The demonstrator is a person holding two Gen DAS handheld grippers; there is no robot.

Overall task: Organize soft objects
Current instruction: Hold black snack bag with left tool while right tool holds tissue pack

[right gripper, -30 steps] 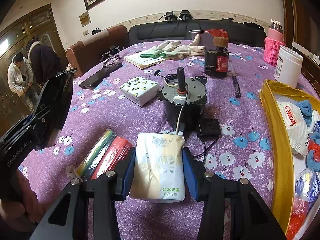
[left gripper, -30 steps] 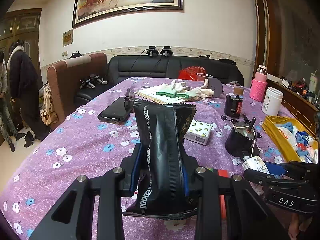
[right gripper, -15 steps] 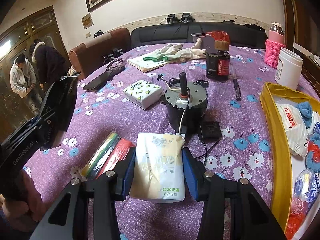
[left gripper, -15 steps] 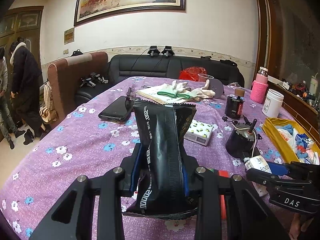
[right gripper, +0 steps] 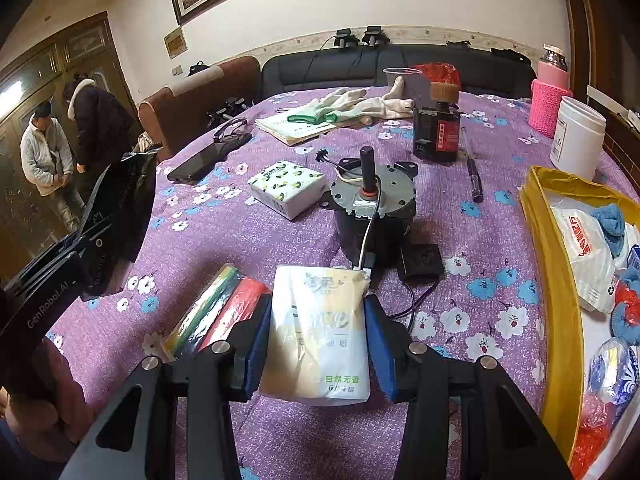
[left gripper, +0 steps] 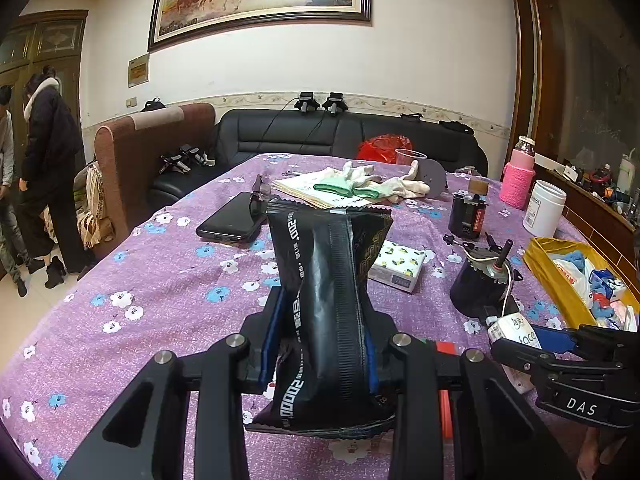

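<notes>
My left gripper is shut on a black foil packet and holds it upright above the purple flowered tablecloth; it also shows at the left of the right wrist view. My right gripper is shut on a white and yellow tissue pack, also seen in the left wrist view. A yellow bin at the right holds several soft things: a white bag, blue cloths, red items. A lemon-print tissue pack and white gloves lie on the table.
A black motor with wires stands just beyond the tissue pack. A striped red and yellow bundle lies left of it. A phone, dark bottle, pen, white jar and pink bottle stand farther back. Two people stand at far left.
Both grippers have risen a little with their loads still held. Nothing on the table has moved.
</notes>
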